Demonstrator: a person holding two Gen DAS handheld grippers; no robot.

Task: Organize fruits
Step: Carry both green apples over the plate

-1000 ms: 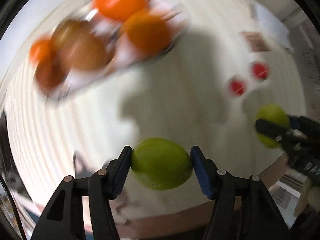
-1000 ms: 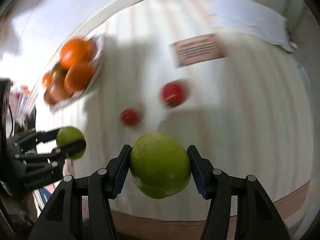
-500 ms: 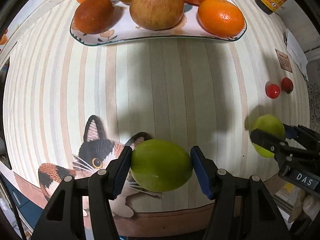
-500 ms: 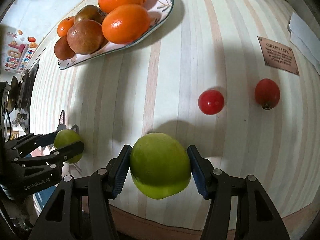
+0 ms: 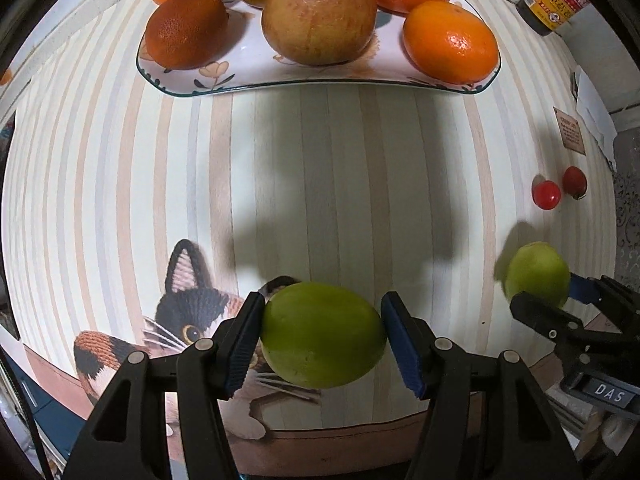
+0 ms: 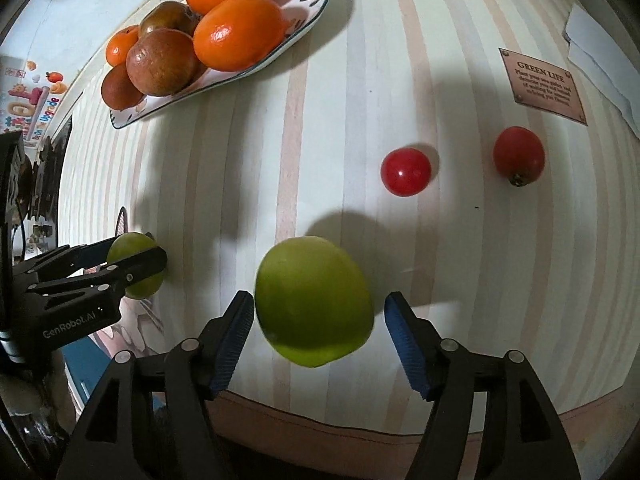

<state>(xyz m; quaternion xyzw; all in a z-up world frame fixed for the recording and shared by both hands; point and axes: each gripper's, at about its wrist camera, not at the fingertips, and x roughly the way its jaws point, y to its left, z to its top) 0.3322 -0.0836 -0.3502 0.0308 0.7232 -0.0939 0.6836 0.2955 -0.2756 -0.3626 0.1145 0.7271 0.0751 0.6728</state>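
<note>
Green fruit in both grippers here. The left hand-held gripper (image 5: 322,336) is clamped on a green fruit (image 5: 322,334), both blue pads pressed into its sides, hanging over the cat print at the near edge of the striped tabletop (image 5: 320,180). The right hand-held gripper (image 6: 318,322) has just been opening: there's clear daylight between the right pad and its green fruit (image 6: 314,300), and the left pad is barely beside it, so the fruit looks let go and is a bit blurred, probably dropping or settling onto the tabletop.

So I'd say this is the put-down step, with the green ones being grouped near the front edge. The plate (image 5: 248,80) at the back already holds oranges and brownish apples, and two small red tomatoes (image 6: 406,172) sit loose to the right.

Next move for the right side: back off without nudging the fruit, since it's round and could roll. The left then needs to lower and release close beside it.
</note>
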